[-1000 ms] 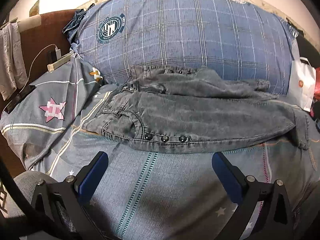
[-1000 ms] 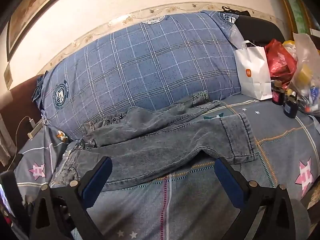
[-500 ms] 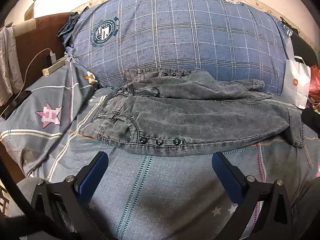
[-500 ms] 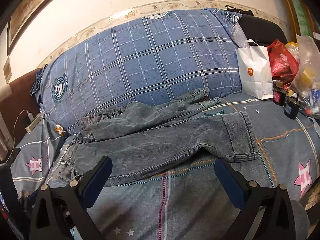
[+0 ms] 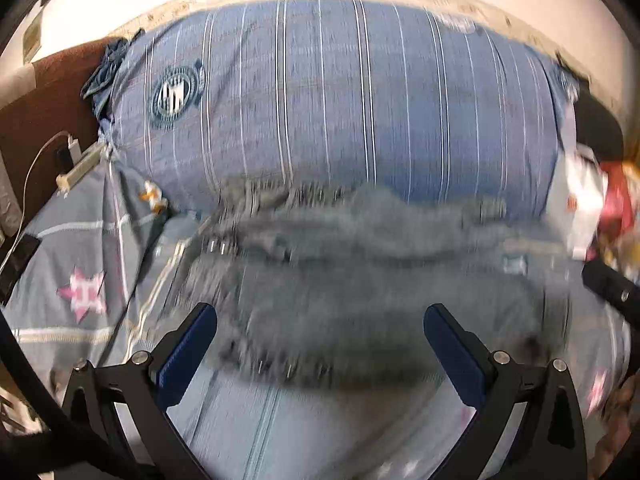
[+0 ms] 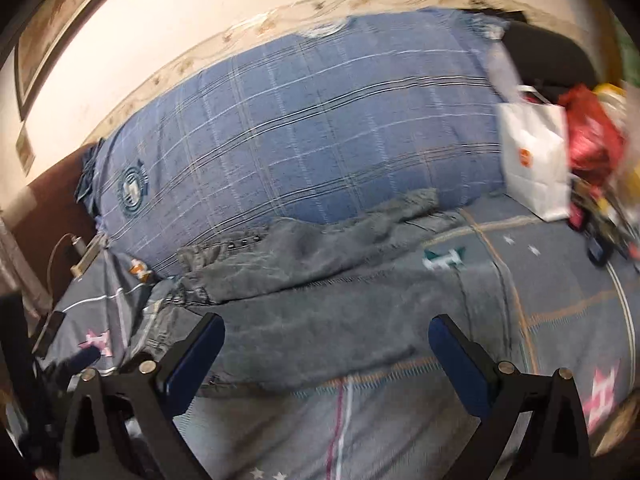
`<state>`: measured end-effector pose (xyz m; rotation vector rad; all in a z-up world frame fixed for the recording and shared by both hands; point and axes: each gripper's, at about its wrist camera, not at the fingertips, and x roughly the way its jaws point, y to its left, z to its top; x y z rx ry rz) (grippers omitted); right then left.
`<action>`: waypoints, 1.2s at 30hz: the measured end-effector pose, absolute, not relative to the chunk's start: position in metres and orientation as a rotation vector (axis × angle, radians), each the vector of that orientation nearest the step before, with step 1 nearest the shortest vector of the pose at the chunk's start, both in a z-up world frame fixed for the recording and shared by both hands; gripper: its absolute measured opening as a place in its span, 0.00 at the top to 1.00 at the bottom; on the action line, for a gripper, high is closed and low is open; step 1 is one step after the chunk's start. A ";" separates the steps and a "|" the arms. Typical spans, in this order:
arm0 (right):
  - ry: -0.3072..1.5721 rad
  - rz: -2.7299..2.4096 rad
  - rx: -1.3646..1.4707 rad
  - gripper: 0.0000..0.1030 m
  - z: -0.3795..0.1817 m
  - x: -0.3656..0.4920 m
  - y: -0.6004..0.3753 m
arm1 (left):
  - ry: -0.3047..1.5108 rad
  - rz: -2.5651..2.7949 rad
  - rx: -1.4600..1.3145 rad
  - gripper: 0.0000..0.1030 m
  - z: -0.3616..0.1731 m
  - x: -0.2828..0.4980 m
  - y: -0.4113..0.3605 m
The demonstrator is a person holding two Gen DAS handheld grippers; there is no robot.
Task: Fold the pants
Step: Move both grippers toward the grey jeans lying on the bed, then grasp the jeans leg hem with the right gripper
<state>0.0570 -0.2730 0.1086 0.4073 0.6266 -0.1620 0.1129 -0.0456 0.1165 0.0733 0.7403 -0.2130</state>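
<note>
Left gripper [image 5: 320,326]: black angular frame, blue pads [image 5: 186,354], silver screws. Right gripper [image 6: 326,338]: same black frame, blue pads [image 6: 460,364], silver screws.

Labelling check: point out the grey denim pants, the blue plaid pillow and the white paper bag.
grey denim pants [image 6: 320,336]: right wrist view, near leg panel.
blue plaid pillow [image 6: 320,140]: right wrist view, front face centre.
white paper bag [image 6: 534,160]: right wrist view, front panel.

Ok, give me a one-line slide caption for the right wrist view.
Open right tongs above grey jeans spread across the bed, blue plaid pillow behind.
</note>
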 end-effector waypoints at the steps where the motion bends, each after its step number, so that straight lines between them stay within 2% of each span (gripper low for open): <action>1: 0.634 -0.149 0.415 0.00 0.116 0.067 -0.280 | 0.728 -0.197 0.074 0.00 0.123 0.124 -0.052; 4: 0.591 -0.185 0.426 0.00 0.136 0.102 -0.301 | 0.697 -0.193 0.075 0.00 0.135 0.152 -0.068; 8: 0.603 -0.205 0.446 0.00 0.137 0.143 -0.323 | 0.682 -0.182 0.123 0.00 0.130 0.186 -0.091; 13: 0.606 -0.180 0.534 0.00 0.088 0.156 -0.343 | 0.729 -0.174 0.160 0.00 0.077 0.209 -0.100; 15: 0.670 -0.175 0.559 0.00 0.066 0.161 -0.345 | 0.802 -0.151 0.231 0.00 0.055 0.218 -0.109; 23: 0.702 -0.171 0.543 0.01 0.047 0.174 -0.345 | 0.855 -0.142 0.195 0.00 0.041 0.222 -0.099; 33: 0.723 -0.203 0.559 0.10 0.073 0.206 -0.373 | 0.852 -0.158 0.141 0.00 0.051 0.232 -0.089; 36: 0.792 -0.262 0.583 0.21 0.067 0.244 -0.406 | 0.862 -0.154 0.125 0.00 0.052 0.236 -0.087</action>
